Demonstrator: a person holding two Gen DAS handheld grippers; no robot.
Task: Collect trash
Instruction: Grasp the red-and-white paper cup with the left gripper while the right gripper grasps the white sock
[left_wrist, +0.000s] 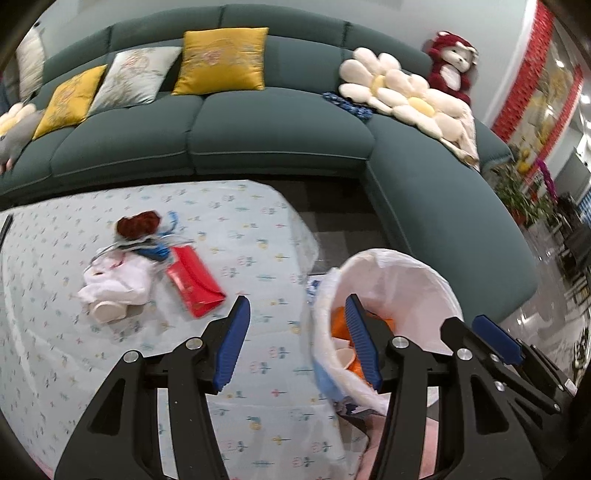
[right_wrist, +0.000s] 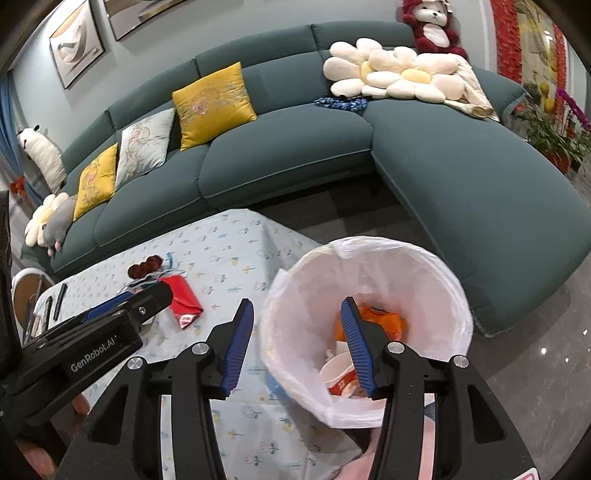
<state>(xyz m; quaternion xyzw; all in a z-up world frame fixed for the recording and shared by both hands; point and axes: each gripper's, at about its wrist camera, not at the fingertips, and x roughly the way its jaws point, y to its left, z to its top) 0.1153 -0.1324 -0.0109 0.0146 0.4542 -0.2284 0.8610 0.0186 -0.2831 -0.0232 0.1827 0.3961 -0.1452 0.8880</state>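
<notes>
A trash bin (left_wrist: 406, 269) lined with a white bag stands at the table's right edge; it also shows in the right wrist view (right_wrist: 399, 269). Inside lie an orange wrapper (right_wrist: 384, 317) and a paper cup (right_wrist: 338, 371). On the table lies a pile of trash: a red packet (left_wrist: 194, 282), crumpled white plastic (left_wrist: 114, 280), blue scraps (left_wrist: 155, 253) and a dark red clump (left_wrist: 138, 223). My left gripper (left_wrist: 295, 343) is open and empty over the table edge beside the bin. My right gripper (right_wrist: 295, 347) is open and empty above the bin's near rim.
The table (left_wrist: 240, 229) has a floral cloth. A teal sectional sofa (left_wrist: 280, 129) with cushions and plush toys curves behind and to the right. Dark remotes (right_wrist: 59, 295) lie at the table's left. Glossy floor (right_wrist: 535, 369) lies right of the bin.
</notes>
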